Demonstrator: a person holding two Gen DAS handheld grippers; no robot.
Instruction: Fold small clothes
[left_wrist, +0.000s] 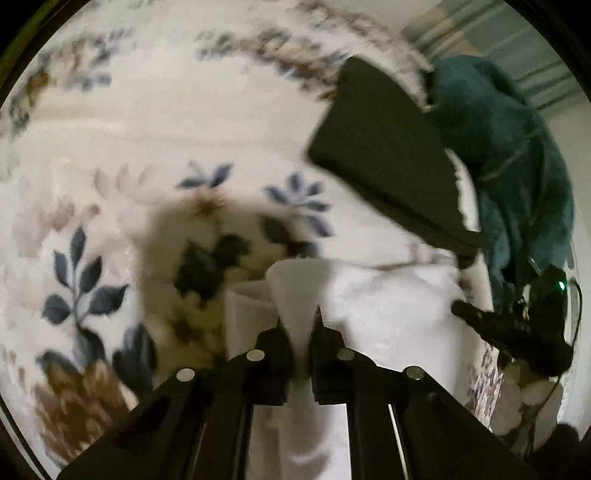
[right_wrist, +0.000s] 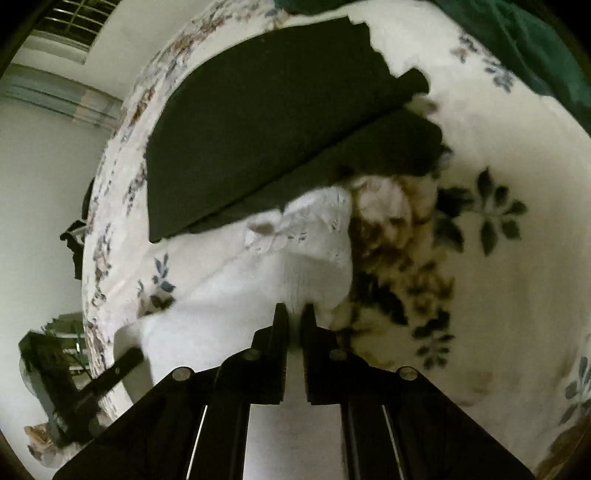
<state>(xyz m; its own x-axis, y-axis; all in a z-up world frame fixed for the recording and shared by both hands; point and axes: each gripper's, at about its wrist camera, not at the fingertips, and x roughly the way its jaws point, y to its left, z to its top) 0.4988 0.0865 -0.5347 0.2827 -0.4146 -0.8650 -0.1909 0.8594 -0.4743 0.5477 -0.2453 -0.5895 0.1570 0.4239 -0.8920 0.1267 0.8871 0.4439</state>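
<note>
Floral bedspread (left_wrist: 155, 122) covers the bed, cream with blue and brown leaf prints, and fills most of both views. On it, toward the far edge, lies a folded black garment (right_wrist: 266, 122), flat and neat, with a lower layer showing along its near side. Beside that, in the left wrist view, a teal towel (left_wrist: 517, 155) sits bunched up at the bed's edge. Near the grippers, a white cloth (right_wrist: 266, 280) is lifted off the bedspread and stretched between them, its far hem lying close to the black garment. Left gripper (left_wrist: 300, 325) is clenched on a raised fold of the white cloth, the fabric pinched between its 2 fingers. Right gripper (right_wrist: 293, 314) is likewise clamped on the cloth, gripping another bunched edge of it. Each gripper shows as a dark shape at the side of the other's view
</note>
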